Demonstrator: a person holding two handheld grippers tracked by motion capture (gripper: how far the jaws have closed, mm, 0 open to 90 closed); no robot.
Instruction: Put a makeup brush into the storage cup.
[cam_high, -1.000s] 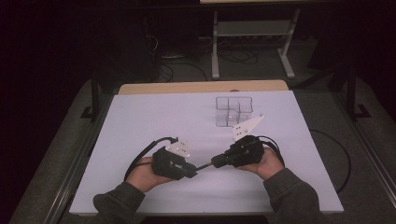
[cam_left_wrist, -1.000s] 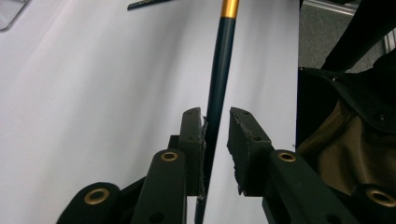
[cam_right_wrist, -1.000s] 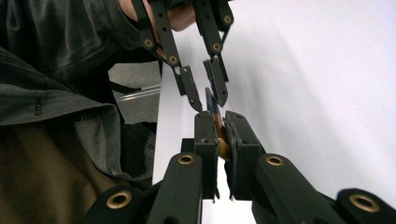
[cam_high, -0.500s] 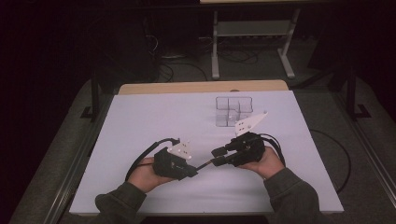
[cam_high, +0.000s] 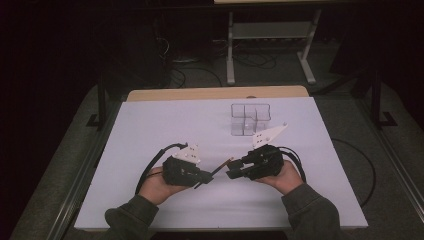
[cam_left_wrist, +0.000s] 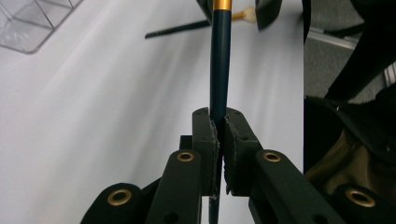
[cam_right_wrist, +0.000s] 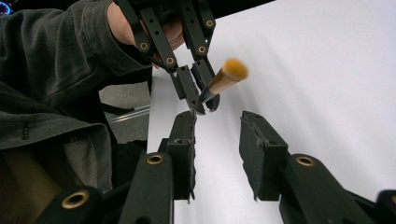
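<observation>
A brush (cam_high: 220, 167) with a dark handle, a gold band and an orange-tipped head (cam_right_wrist: 231, 70) is held level above the white table (cam_high: 150, 130). My left gripper (cam_high: 206, 176) is shut on its handle (cam_left_wrist: 219, 60), the pads pressed on both sides, with the left gripper (cam_left_wrist: 218, 116) pointing at the other hand. My right gripper (cam_high: 232, 170) faces it from the right. The right gripper (cam_right_wrist: 217, 126) has its jaws apart; they opened, then closed a little. Nothing sits between them, and the brush head floats just beyond their tips.
A clear plastic organiser with several compartments (cam_high: 250, 119) stands at the back middle of the table, also seen in the left gripper view (cam_left_wrist: 32, 23). A metal stand (cam_high: 270, 40) and cables lie on the dark floor beyond the table.
The right gripper's jaws have come apart off the brush's head end. The left gripper keeps the handle clamped. Both hands stay where they were.
</observation>
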